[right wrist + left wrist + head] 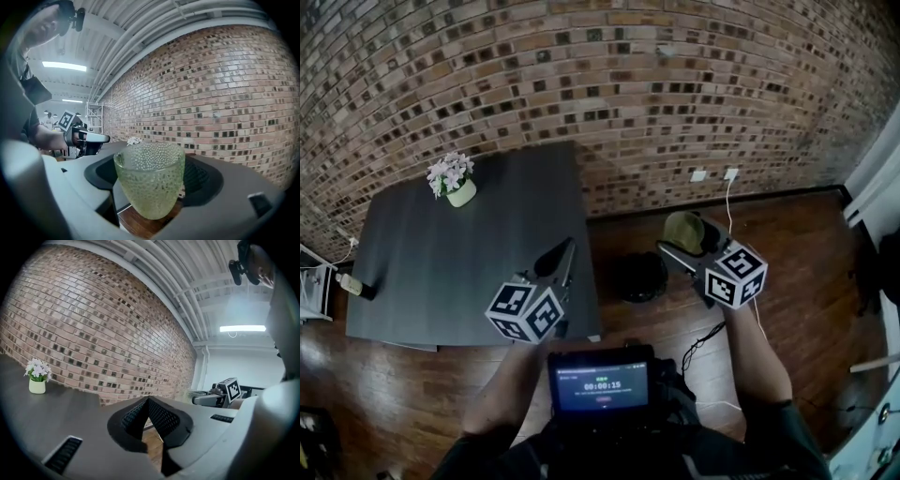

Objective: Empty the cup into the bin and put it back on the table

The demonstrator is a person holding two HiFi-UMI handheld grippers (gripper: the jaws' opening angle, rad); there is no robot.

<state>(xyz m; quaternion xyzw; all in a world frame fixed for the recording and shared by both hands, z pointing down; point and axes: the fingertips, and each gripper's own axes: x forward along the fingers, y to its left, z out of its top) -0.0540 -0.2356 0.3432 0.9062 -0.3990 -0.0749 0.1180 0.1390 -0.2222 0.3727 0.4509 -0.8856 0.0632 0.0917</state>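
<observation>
Now in hand: your right gripper [686, 246] carries the green pebbled cup [150, 178], jaws spread wide with a pad pressed to each side of the glass.
Cup's place: off the table, upright in the right gripper view and held in the air just right of the black bin [637, 277], which stands on the wooden floor by the table's near corner.
Left gripper: your left gripper [147, 401] hangs over the edge of the dark table [441, 272], its tips brought together on nothing.
Also on the table: a small pot of flowers [455, 183] at the far side, well apart from both grippers.
Done so far: the pick-up, judging by the firm hold and the cup's spot beside the bin.
Not settled: whether the cup has been tipped out. No view looks down into it or into the bin.
Left to do: if it holds anything, swing it over the bin and pour. Either way, you then carry it across and stand it on the tabletop.
</observation>
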